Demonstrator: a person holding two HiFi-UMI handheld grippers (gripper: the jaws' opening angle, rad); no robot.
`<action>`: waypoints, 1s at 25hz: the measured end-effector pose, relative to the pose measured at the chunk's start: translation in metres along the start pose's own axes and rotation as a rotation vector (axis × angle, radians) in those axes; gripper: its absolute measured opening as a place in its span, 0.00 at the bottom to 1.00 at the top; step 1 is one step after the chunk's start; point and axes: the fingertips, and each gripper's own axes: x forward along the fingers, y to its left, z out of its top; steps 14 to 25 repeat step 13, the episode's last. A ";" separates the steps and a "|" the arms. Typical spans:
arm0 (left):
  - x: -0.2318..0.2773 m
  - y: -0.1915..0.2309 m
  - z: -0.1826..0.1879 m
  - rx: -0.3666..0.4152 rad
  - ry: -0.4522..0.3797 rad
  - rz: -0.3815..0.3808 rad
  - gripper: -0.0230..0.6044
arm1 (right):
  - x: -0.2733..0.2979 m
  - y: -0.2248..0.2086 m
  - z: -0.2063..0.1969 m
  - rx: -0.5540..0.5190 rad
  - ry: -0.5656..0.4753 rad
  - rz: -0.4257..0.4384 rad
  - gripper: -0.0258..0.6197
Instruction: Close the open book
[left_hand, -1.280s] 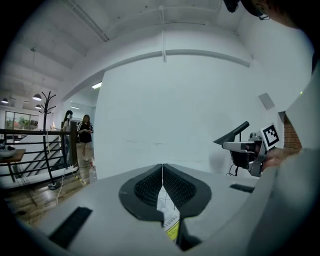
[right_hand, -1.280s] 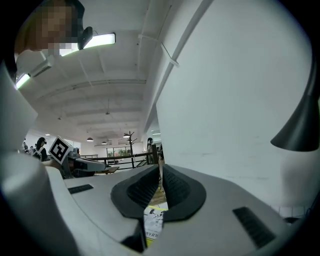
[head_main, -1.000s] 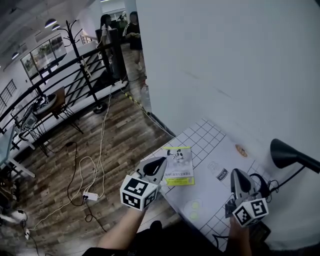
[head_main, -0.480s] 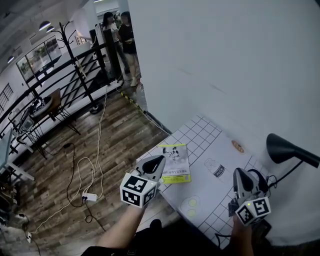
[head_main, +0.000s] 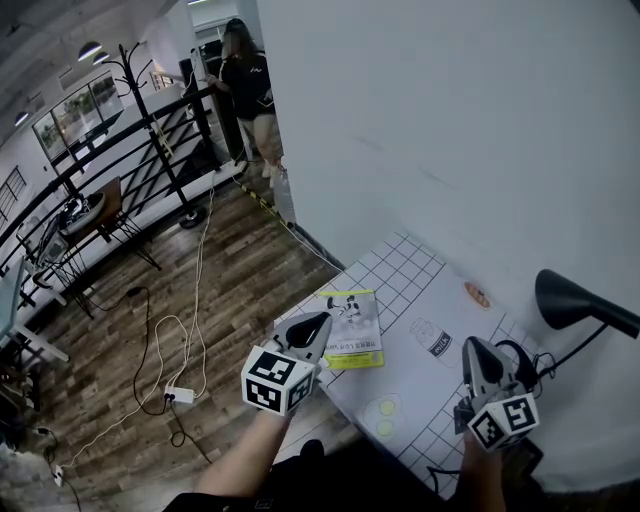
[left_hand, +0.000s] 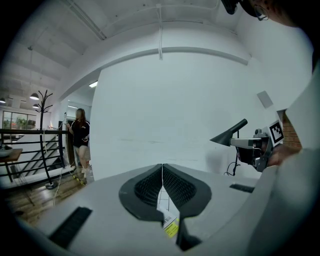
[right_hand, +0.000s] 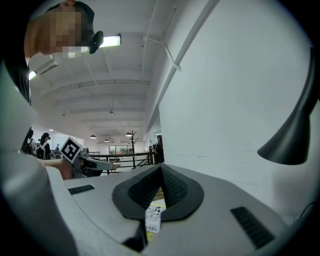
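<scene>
The book (head_main: 353, 328) lies closed on the white gridded table (head_main: 405, 265), its yellow and white cover facing up, near the table's left edge. My left gripper (head_main: 320, 322) hovers just left of the book, jaws pressed together with nothing between them. In the left gripper view the pads (left_hand: 162, 165) meet in a thin line, and a strip of the book (left_hand: 170, 226) shows below them. My right gripper (head_main: 470, 346) is shut and empty over the table's right part, well apart from the book. Under its closed jaws (right_hand: 161, 166) the book's cover (right_hand: 153, 220) shows.
A black desk lamp (head_main: 568, 300) stands at the table's right with cables behind it. A small orange disc (head_main: 477, 295) and printed marks (head_main: 434, 340) lie on the table top. To the left are wooden floor, cables (head_main: 180, 345), a railing, a coat stand (head_main: 150, 95) and a person (head_main: 245, 80).
Both grippers and the book keep their places. The person in the background has walked nearer along the railing.
</scene>
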 end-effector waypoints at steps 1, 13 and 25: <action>0.000 0.001 -0.001 -0.002 0.002 0.001 0.06 | 0.001 0.000 -0.001 0.001 0.001 0.001 0.04; -0.001 0.012 -0.007 -0.013 0.013 0.006 0.06 | 0.013 0.012 -0.005 -0.001 0.011 0.031 0.04; -0.001 0.012 -0.007 -0.013 0.013 0.006 0.06 | 0.013 0.012 -0.005 -0.001 0.011 0.031 0.04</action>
